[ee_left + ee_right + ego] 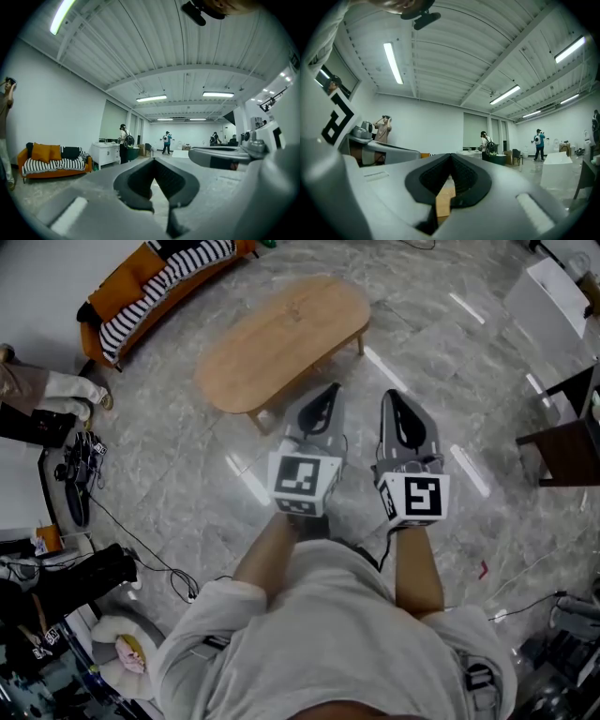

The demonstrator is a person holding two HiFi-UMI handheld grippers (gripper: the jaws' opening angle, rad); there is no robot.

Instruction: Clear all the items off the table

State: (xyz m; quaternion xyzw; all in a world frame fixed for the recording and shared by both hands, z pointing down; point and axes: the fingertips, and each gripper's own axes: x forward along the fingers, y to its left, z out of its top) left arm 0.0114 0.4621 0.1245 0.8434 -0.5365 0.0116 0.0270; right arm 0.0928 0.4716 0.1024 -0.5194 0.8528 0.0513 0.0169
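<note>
The person stands on the grey marble-tiled floor (450, 362) with both arms out in front. The left hand-held gripper (332, 388) and the right hand-held gripper (389, 396) are side by side and close together, both pointing away. In the left gripper view the left hand-held gripper (153, 160) has its jaws closed tip to tip with nothing gripped, and only a thin slit of pale floor shows between them. The right hand-held gripper (451, 155) is closed the same way and holds nothing (the tan strip in its slit looks like wood seen beyond the jaws).

The oval light-wood desk (281, 338) stands on the floor just beyond the left jaw tips, running from near left to far right, and its top shows plain wood from end to end. Far left against the wall is the orange sofa with a black-and-white striped throw (159, 282), also seen at the left in the left gripper view (51, 164). A white cabinet (107, 153) stands past the sofa. At the right edge is a dark wooden side table (567, 442).

At the near left, beside black cables (122, 531), a pale padded round holder (112, 643) has a small pink and yellow object (129, 650) in it (too small to name). Several people (167, 142) stand far down the room.
</note>
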